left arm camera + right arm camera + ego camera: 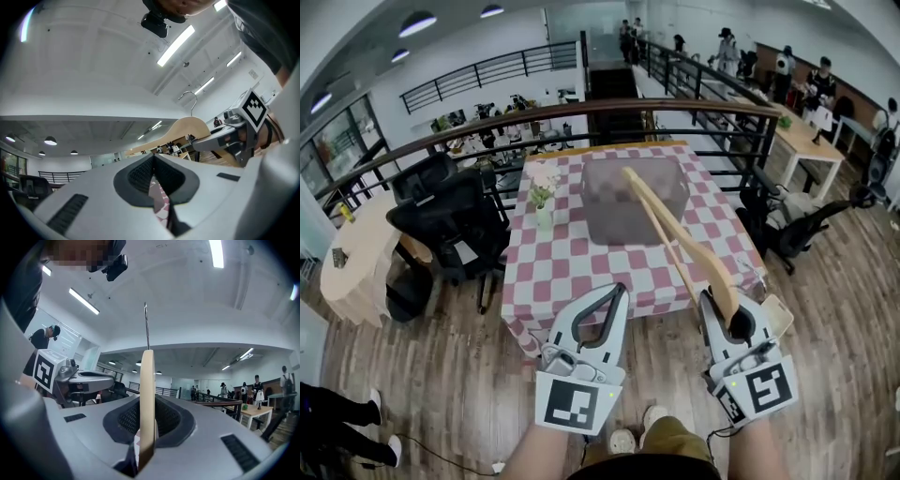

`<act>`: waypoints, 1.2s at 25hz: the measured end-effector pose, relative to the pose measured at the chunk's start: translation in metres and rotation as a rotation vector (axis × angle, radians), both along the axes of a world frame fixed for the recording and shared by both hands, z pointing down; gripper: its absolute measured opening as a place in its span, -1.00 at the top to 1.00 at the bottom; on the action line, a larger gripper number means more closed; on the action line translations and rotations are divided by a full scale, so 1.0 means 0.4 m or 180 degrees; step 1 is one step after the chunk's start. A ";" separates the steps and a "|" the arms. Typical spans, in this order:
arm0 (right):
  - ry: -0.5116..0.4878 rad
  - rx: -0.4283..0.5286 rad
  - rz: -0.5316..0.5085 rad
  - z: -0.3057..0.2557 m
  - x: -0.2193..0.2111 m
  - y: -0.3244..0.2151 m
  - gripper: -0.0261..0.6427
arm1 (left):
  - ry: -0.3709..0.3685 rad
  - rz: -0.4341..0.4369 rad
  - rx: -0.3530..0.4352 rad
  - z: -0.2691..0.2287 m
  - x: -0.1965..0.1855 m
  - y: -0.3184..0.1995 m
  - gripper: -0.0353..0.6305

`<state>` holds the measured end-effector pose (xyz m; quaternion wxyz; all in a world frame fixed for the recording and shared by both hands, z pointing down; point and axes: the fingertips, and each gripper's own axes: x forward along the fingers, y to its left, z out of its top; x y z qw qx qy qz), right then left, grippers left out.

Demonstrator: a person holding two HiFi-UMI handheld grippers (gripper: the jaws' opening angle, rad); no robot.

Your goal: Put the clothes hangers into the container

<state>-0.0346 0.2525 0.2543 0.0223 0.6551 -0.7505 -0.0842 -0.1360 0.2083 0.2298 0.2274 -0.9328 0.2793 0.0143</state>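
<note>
checked table (581, 267): pink-and-white cloth, taken as the landmark
flower vase (543, 217): upright on the checked table, near its left edge
black office chairs (450, 225): just left of the checked table
round pale table (361, 253): further left, beyond those chairs
railing (581, 111): right behind the checked table
wooden desk (811, 145): right of the checked table, further back
wood floor (441, 394): under the checked table

Open office, wood-plank floor (441, 394). Worktop (567, 272) under a pink-and-white check cloth, close to a dark railing (487, 127). Black chairs (450, 225) at its left, a pale round table (356, 258) beyond them. Wooden desk (806, 141) far right. Round ceiling lamps (417, 22) lit; windows (337, 145) at left.
</note>
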 end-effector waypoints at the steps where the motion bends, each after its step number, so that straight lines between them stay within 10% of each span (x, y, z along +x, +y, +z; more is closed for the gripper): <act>1: 0.0012 -0.0001 -0.0004 0.001 -0.006 0.000 0.75 | 0.0003 -0.0002 0.0004 0.001 -0.006 0.000 0.87; 14: -0.0009 0.0089 -0.0143 0.012 0.025 -0.135 0.75 | 0.0017 -0.0003 -0.0041 0.027 0.024 -0.081 0.87; 30: -0.0032 -0.0004 -0.0508 0.038 0.274 -0.563 0.75 | -0.0091 -0.0340 -0.0031 0.038 0.257 -0.508 0.87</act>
